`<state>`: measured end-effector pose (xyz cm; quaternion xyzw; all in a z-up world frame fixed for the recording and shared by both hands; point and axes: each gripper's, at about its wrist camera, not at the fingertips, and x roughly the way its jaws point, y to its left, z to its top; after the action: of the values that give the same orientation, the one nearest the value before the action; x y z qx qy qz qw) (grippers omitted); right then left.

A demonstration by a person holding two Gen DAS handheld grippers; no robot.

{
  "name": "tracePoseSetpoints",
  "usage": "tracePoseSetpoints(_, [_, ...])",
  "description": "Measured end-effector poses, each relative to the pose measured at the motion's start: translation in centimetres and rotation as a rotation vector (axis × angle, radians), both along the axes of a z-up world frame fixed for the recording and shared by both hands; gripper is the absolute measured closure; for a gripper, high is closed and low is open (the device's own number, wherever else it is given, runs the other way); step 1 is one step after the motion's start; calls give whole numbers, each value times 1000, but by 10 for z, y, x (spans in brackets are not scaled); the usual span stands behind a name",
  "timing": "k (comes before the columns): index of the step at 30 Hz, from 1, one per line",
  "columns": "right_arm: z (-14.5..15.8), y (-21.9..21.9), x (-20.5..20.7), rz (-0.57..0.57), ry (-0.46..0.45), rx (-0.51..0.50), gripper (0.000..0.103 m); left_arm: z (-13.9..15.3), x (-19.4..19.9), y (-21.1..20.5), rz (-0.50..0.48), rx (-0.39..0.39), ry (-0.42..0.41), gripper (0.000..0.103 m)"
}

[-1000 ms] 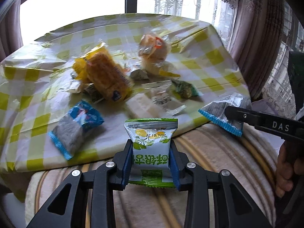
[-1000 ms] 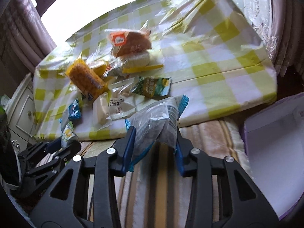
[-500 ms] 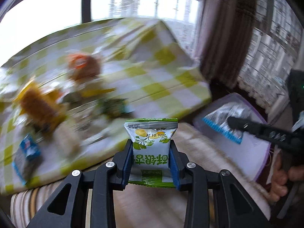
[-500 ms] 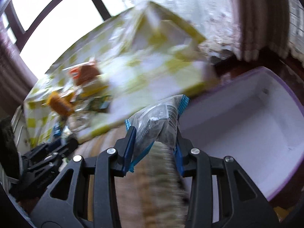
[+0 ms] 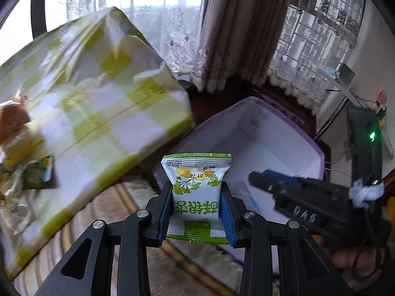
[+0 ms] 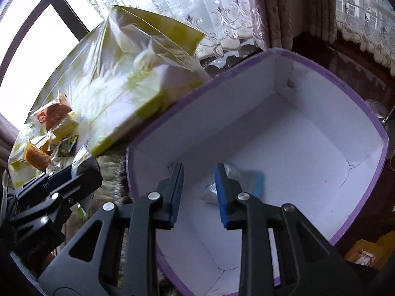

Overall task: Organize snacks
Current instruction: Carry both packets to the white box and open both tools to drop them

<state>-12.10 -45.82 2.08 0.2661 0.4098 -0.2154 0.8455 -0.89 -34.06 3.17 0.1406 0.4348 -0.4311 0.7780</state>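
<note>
My left gripper (image 5: pixel 196 197) is shut on a green and white snack packet (image 5: pixel 196 190), held near the rim of a purple-edged white box (image 5: pixel 279 133). My right gripper (image 6: pixel 198 190) is open and empty over the inside of the box (image 6: pixel 380 133). A clear packet with blue edges (image 6: pixel 244 181) lies on the box floor just beyond the right fingertips. The right gripper also shows in the left wrist view (image 5: pixel 261 180), and the left gripper shows at the left in the right wrist view (image 6: pixel 81 172).
A table with a yellow and white checked cloth (image 5: pixel 93 103) stands to the left of the box. Several snack packets lie on it, among them an orange one (image 6: pixel 37 156) and a brown bun (image 6: pixel 58 113). Curtains (image 5: pixel 234 24) hang behind. A striped cushion (image 5: pixel 98 222) lies below.
Both grippers swung right from the table to the box. My right gripper opened and the clear blue-edged packet dropped into the box. The left gripper still holds its green packet.
</note>
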Motion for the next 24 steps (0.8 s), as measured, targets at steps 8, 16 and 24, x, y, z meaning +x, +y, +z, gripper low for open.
tracePoseSetpoints(8, [3, -2, -6, -59, 17, -40, 33, 7, 3, 12, 47, -34, -3, 28])
tracePoseSetpoints(16, [30, 25, -3, -1, -58, -204, 19, 20, 3, 56, 190, -140, -50, 28])
tracePoseSetpoints(24, [56, 72, 21, 183, -113, -328, 19, 27, 9, 131, 359, -161, -106, 28])
